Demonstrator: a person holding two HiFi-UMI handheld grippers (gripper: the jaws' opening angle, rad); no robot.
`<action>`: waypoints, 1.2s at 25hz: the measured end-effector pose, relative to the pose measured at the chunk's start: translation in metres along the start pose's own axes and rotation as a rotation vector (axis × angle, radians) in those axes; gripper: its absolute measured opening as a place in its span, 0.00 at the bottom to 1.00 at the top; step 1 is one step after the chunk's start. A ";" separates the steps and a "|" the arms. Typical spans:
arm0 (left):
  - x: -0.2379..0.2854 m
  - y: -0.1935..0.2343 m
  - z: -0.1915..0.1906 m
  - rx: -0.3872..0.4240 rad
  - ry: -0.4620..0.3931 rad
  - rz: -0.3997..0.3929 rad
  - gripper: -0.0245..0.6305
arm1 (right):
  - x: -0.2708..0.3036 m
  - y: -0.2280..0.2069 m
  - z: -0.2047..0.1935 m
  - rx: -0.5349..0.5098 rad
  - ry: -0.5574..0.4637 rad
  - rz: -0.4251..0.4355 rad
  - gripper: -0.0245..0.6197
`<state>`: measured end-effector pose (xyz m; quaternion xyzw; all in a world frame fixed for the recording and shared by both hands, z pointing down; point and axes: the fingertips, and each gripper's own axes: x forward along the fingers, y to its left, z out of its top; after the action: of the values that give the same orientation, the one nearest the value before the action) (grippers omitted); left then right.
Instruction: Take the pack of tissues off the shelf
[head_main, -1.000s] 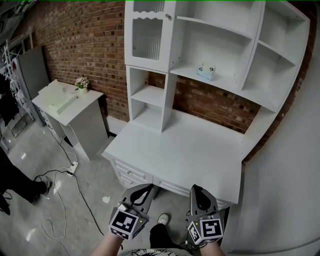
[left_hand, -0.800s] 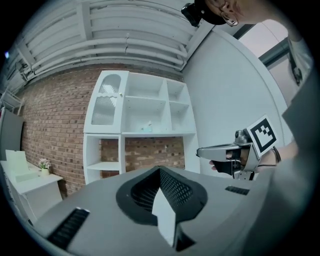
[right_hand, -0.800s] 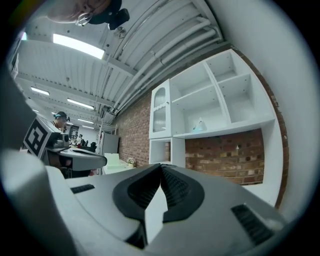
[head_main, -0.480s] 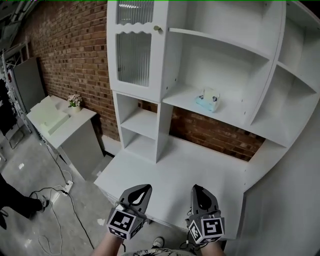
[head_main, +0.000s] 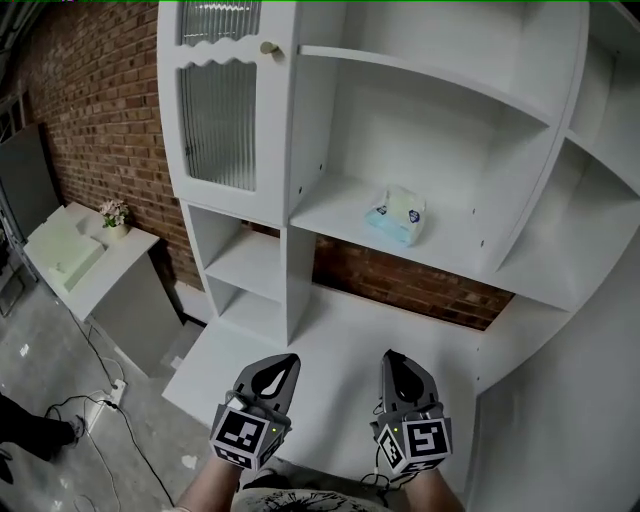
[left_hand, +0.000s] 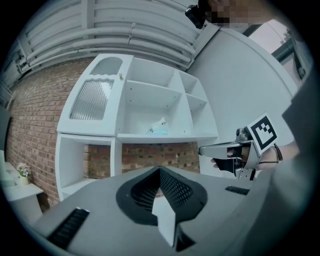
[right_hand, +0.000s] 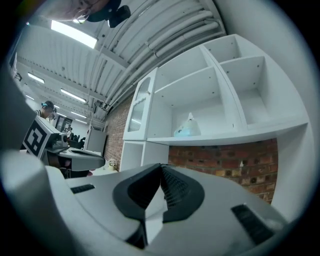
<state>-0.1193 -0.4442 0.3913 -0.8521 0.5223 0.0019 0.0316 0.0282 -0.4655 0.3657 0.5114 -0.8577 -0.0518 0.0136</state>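
A pale blue and white pack of tissues (head_main: 397, 215) lies on the middle shelf (head_main: 340, 220) of a white shelving unit, also visible as the tissues (left_hand: 158, 129) in the left gripper view and the tissues (right_hand: 187, 128) in the right gripper view. Both grippers hang low in front of the desk top, well below and short of the pack. My left gripper (head_main: 283, 360) is shut with nothing in it. My right gripper (head_main: 390, 357) is likewise shut and empty. Each gripper shows in the other's view: the right gripper (left_hand: 202, 149) and the left gripper (right_hand: 100, 161).
The unit has a white desk surface (head_main: 330, 350), open cubbies at left and a ribbed glass door (head_main: 215, 110) above them. A brick wall (head_main: 100, 130) stands behind. A low white cabinet (head_main: 85, 265) with a small flower pot (head_main: 114, 214) stands at left. Cables (head_main: 95, 410) lie on the floor.
The view has closed in on the shelving unit and tilted up; the tissues pack appears larger and nearer. Both grippers stay shut and side by side, now over the desk's front edge.
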 end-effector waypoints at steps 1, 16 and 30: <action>0.007 0.003 0.002 -0.001 -0.004 -0.014 0.06 | 0.005 -0.004 0.003 -0.006 -0.001 -0.013 0.05; 0.072 0.032 0.016 0.019 -0.016 -0.225 0.06 | 0.085 -0.062 0.084 -0.144 -0.079 -0.261 0.05; 0.085 0.054 0.003 -0.008 0.020 -0.264 0.06 | 0.154 -0.106 0.105 -0.196 0.044 -0.358 0.19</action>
<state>-0.1287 -0.5444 0.3828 -0.9135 0.4060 -0.0086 0.0227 0.0393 -0.6433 0.2462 0.6530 -0.7433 -0.1255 0.0727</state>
